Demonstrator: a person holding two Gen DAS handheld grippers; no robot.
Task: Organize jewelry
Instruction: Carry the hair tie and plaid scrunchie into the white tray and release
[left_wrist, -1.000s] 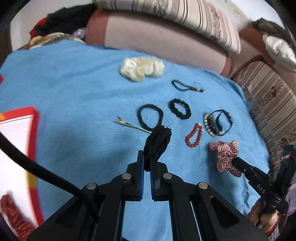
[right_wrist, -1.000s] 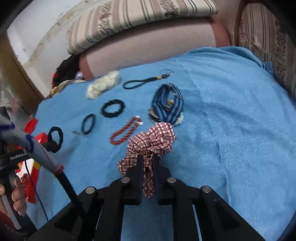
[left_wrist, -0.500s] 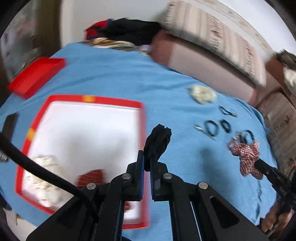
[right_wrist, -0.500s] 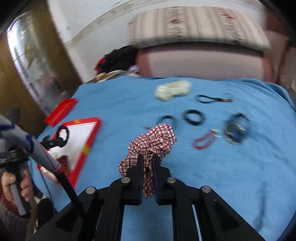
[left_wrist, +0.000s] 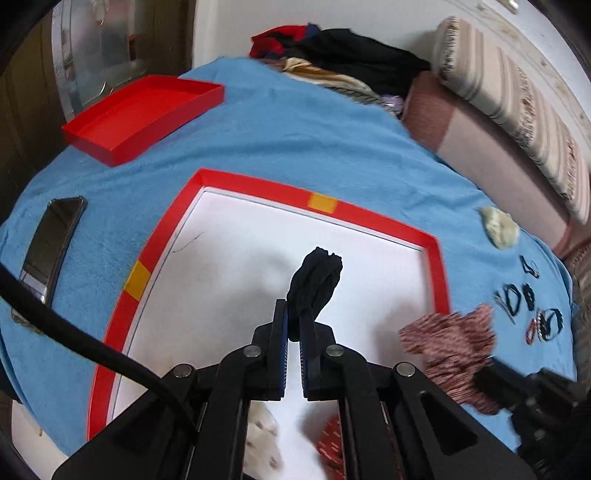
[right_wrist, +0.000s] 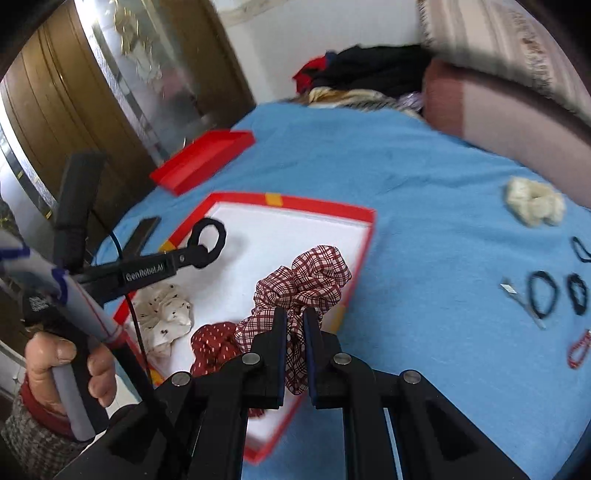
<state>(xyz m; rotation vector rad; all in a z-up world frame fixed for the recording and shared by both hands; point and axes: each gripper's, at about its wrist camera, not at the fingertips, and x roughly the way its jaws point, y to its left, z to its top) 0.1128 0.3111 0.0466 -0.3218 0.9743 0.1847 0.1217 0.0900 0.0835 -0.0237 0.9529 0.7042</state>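
Observation:
My left gripper (left_wrist: 293, 325) is shut on a black hair tie (left_wrist: 314, 280) and holds it over the white floor of a red-rimmed box (left_wrist: 258, 186). In the right wrist view the same hair tie (right_wrist: 208, 242) hangs as a loop above the box (right_wrist: 317, 206). My right gripper (right_wrist: 295, 332) is shut on a red checked scrunchie (right_wrist: 306, 280) above the box's right edge; it appears blurred in the left wrist view (left_wrist: 450, 343). A cream dotted scrunchie (right_wrist: 164, 312) and a dark red scrunchie (right_wrist: 212, 341) lie inside the box.
A red lid (left_wrist: 144, 114) lies at the far left of the blue blanket (left_wrist: 314, 140). A phone (left_wrist: 50, 240) lies left of the box. A cream scrunchie (right_wrist: 535, 206), black hair ties (right_wrist: 543, 299), a clip (right_wrist: 524, 302) and a red bracelet (right_wrist: 580, 349) lie to the right. Pillows are behind.
Both grippers have swung left from the row of jewelry to over the red-rimmed box, each still holding its item. The box and lid came into full view.

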